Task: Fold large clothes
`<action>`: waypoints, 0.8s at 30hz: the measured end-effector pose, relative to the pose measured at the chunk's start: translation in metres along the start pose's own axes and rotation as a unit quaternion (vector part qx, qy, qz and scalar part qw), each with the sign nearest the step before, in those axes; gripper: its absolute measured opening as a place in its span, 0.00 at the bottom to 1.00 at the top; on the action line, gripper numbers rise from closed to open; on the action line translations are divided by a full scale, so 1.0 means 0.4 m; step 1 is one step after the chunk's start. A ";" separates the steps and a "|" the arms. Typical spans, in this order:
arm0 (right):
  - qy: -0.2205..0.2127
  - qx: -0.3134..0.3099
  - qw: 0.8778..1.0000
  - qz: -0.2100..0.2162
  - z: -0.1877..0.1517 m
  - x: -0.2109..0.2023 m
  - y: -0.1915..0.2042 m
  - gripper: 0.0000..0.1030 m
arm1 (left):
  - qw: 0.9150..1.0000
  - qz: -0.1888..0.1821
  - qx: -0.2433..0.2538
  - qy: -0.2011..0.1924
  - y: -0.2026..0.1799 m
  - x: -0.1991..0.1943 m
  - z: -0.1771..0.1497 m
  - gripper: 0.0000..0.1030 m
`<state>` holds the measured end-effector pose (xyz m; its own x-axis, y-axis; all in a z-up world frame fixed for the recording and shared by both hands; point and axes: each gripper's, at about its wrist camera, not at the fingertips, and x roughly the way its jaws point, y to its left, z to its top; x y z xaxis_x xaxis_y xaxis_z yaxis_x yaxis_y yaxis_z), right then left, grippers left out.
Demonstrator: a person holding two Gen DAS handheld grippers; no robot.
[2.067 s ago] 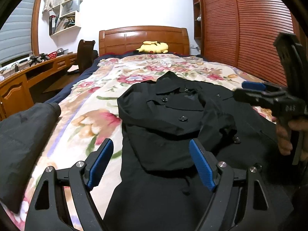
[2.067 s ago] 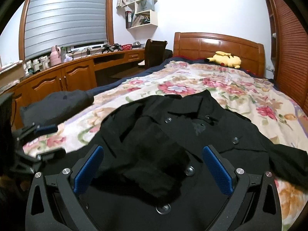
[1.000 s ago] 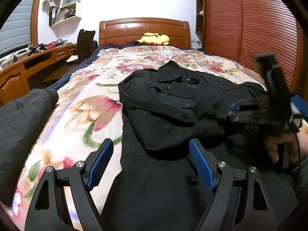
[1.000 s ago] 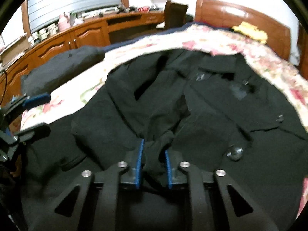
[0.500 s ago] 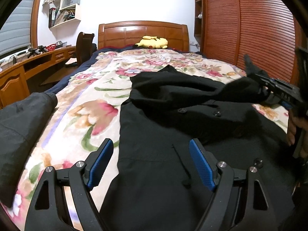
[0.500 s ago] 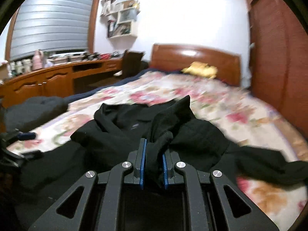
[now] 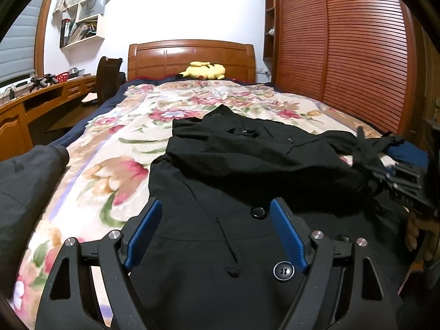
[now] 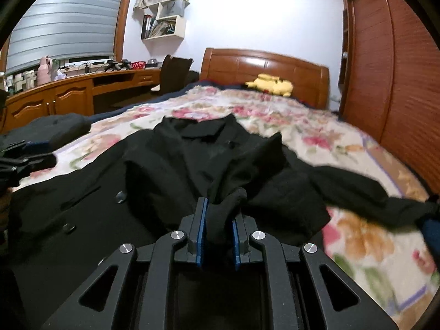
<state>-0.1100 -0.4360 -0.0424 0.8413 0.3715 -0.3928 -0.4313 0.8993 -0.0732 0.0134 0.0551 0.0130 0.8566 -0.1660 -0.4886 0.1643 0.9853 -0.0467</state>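
Right wrist view: right tool still pinches black coat sleeve, now swung rightward; left tool spread.

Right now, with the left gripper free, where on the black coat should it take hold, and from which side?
Probably the coat's near left edge, where it lies flat on the floral bedspread. The edge is bare and single-layered there, so the open left gripper could come in low from the bedspread side. The right gripper already pinches a bunched fold on the other side.

Matt black cloth coat with glossy plastic buttons, spread on soft floral cloth bedspread. Behind, polished wood headboard and slatted wood wardrobe doors
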 end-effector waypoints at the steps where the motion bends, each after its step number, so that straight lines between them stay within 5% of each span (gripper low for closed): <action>1: 0.004 0.003 1.000 0.003 -0.005 -0.012 -0.001 0.17 | 1.000 -0.002 0.000 -0.001 -0.001 -0.002 0.000 0.79; 11: 0.031 0.005 0.999 -0.030 0.029 -0.110 -0.025 0.51 | 1.000 -0.019 -0.002 -0.003 -0.004 0.000 0.004 0.79; 24: 0.026 0.018 0.998 -0.051 0.215 -0.069 -0.072 0.55 | 1.000 -0.024 0.009 -0.008 -0.018 -0.012 0.004 0.79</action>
<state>-0.0927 -0.4524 0.0493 0.8623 0.2654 -0.4314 -0.3308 0.9401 -0.0829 0.0090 0.0487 0.0171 0.8552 -0.2129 -0.4726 0.2130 0.9755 -0.0541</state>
